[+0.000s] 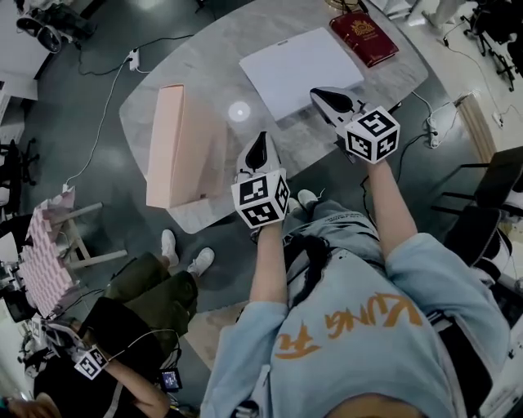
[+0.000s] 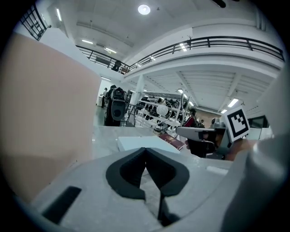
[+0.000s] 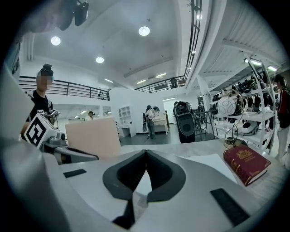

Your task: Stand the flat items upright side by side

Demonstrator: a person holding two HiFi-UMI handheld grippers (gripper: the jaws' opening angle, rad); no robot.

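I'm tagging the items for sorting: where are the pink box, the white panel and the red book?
pink box (image 1: 204, 151), head view, its broad side face.
white panel (image 1: 298, 69), head view, middle of its top.
red book (image 1: 365, 37), head view, its cover.

Was open lab hall: mezzanine railing overhead, equipment shelves along wall, cables trailed across grey floor.

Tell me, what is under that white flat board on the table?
The white board lies flat on the marble table, whose top shows around it. Anything beneath the board is covered, so I cannot tell.
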